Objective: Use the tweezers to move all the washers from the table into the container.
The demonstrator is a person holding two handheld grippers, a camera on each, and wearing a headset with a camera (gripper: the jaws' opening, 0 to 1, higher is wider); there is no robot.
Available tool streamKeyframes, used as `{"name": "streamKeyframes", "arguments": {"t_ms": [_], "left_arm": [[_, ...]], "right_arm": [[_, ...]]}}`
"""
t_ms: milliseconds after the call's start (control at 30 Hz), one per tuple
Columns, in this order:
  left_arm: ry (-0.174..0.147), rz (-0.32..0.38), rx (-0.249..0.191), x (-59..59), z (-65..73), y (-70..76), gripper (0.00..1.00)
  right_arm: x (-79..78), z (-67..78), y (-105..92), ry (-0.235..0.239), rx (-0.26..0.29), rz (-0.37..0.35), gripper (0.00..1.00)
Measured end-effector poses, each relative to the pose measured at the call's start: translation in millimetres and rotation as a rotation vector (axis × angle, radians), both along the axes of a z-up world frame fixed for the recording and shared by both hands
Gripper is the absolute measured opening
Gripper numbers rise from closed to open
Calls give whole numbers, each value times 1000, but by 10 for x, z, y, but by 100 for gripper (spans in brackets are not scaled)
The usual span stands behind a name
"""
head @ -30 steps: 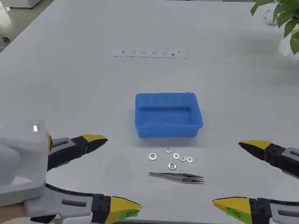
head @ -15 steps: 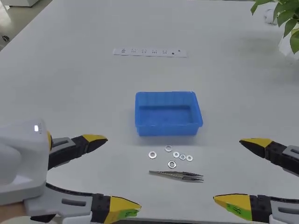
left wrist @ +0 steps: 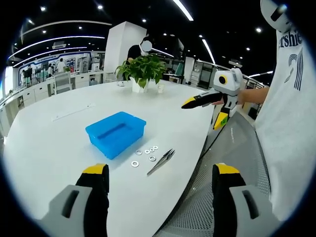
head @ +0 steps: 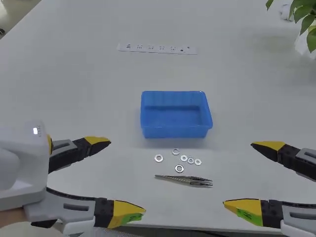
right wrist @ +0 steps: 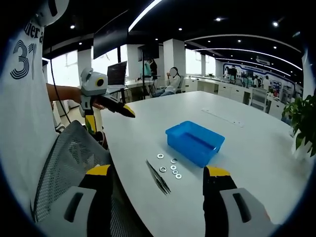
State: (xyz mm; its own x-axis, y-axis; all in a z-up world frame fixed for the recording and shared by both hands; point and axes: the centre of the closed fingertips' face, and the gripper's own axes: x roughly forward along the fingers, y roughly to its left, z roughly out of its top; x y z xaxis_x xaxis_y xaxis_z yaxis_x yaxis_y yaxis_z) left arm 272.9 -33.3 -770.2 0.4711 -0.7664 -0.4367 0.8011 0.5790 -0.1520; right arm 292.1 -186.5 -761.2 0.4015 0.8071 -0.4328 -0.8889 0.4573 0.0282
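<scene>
Both tongs hovered above the near edge of the desk (head: 74,89) with their jaws spread wide and nothing between them; the left tongs (head: 123,176) sat to the left of the work and the right tongs (head: 240,174) to the right, each well apart from it. The tweezers (head: 183,179) lay flat between them, near the desk's front edge, untouched; which end carried the tips was too small to tell. Six washers (head: 183,158) lay loose in a small cluster just beyond the tweezers, between them and the container (head: 175,131), none touching it.

The step in hand looked to be picking up the tweezers, so the task had scarcely begun; to do it well, one pair of tongs should come down across the tweezers' middle, squarely over both arms, and close gently enough that the tips could later be squeezed; a grasp too near one end would probably let the thin tool pivot or skid on the smooth desk; the nearest washer sat close by and could be knocked away.

The blue container stood upright, shallow and open; its inside appeared empty.
</scene>
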Motion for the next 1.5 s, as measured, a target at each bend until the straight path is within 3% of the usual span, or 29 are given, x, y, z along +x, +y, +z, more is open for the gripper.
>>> {"name": "streamKeyframes", "arguments": {"t_ms": [267,333,367,400,433,500,600,633,700,1000,1200,1333,1400,1467,1500], "left_arm": [[-5,-53,-14,2,-84,-60,89],[-30,-78,-19,-3,-118,-85,85],[-70,-74,-55,39,-72,-115,82],[-58,-63,-129,40,-35,-154,79],[-47,-68,-146,32,-43,-166,79],[-48,-81,-117,51,-120,-177,77],[-17,-176,-27,-38,-317,-244,73],[6,-193,-23,-63,-359,-268,73],[-10,-213,-16,-40,-407,-321,69],[18,-269,30,97,-610,-444,63],[37,-317,109,190,-813,-441,56],[47,-335,138,237,-916,-469,53],[72,-338,167,244,-991,-462,52],[52,-368,197,242,-1035,-472,48],[57,-369,198,242,-1048,-481,46]], "right_arm": [[26,-135,-33,18,-43,17,75],[42,-174,-34,18,-59,29,74],[45,-198,-27,29,-65,41,71],[53,-215,-22,34,-71,46,69],[60,-238,-9,34,-82,58,68],[79,-245,11,26,-87,66,68],[118,-269,80,33,-78,87,65],[123,-290,96,35,-85,95,65],[121,-345,146,37,-98,127,64],[146,-555,305,66,-158,197,61],[159,-710,340,71,-214,229,56],[175,-789,402,81,-229,244,52],[181,-844,423,85,-252,252,50],[205,-916,443,92,-274,259,47],[213,-936,455,97,-277,260,46]]}}
